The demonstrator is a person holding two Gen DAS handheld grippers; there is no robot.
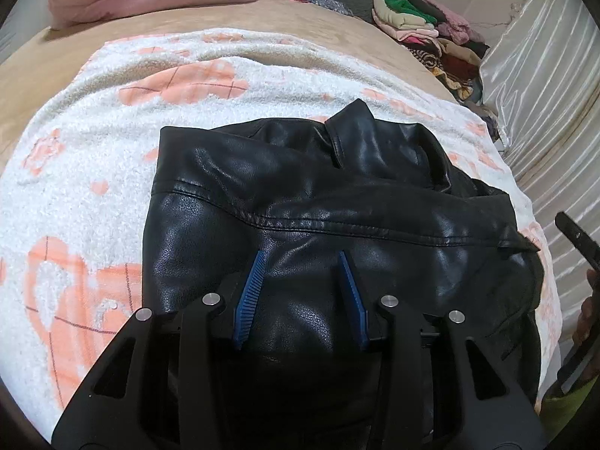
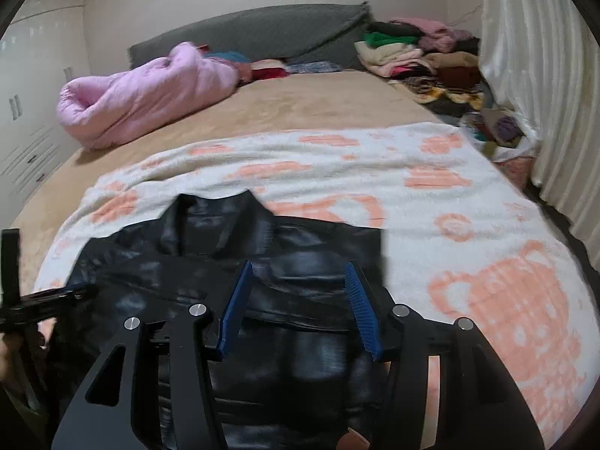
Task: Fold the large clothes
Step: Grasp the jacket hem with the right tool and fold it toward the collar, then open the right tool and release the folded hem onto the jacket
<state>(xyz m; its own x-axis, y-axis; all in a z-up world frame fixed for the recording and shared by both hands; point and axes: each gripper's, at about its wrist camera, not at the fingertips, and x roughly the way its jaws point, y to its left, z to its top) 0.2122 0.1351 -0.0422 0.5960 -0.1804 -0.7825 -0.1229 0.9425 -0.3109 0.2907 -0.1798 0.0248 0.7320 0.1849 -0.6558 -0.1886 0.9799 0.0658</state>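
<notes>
i had both tools over the black leather jacket (image 1: pixel 300 202), which lay partly folded on the white and peach blanket (image 1: pixel 93 187) spread across the bed (image 2: pixel 318 105); the blanket seemed laid there to give a clean flat surface for folding; the left gripper (image 1: pixel 303 258) stood with its blue fingers apart and nothing between them, the jacket's shoulder seam just ahead of its tips and the collar farther ahead; the right gripper (image 2: pixel 298 270) was likewise spread wide and empty, the collar straight ahead of it; i judged both were held open above the jacket to be ready for the next pinch; far ahead and to the right sat a pile of folded clothes (image 2: pixel 420 52), far ahead and to the left a pink quilt (image 2: pixel 142 93); i could read no brand, label or writing anywhere.
</notes>
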